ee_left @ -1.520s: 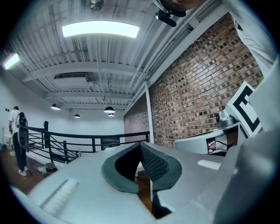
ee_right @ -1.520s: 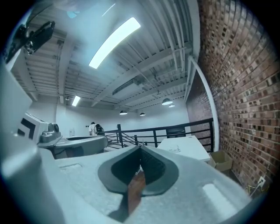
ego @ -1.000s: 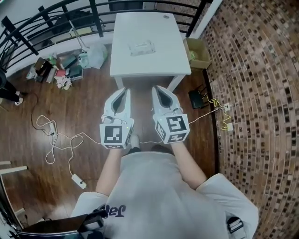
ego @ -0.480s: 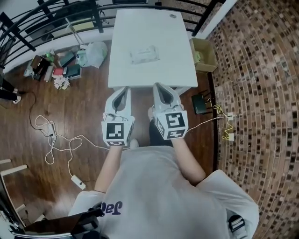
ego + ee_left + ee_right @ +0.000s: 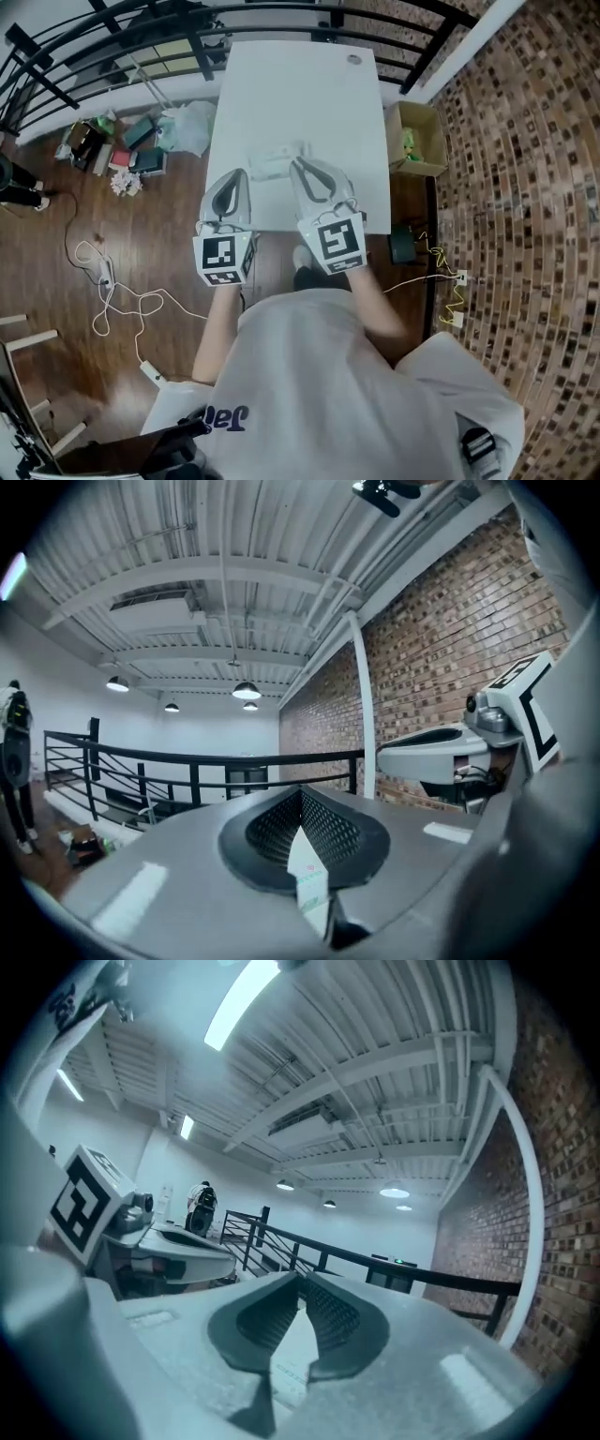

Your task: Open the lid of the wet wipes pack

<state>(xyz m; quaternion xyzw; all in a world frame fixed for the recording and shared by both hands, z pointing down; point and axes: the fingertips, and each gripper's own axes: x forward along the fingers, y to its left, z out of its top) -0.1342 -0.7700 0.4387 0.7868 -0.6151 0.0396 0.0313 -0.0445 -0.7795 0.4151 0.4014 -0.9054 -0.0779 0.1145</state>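
well, the wet wipes pack (image 5: 275,161) lies flat on the smooth white rectangular table (image 5: 300,94), a pale, soft-edged oblong in its nearer half (lid too small to make out). the right gripper (image 5: 298,167) has its ribbed black pads just starting to part, nothing between them, tips right beside the pack's right end. the left gripper (image 5: 240,176), jaws pressed together and empty, hangs over the table's near edge. a second ago both were short of the table, over the dark plank floor (image 5: 159,216).
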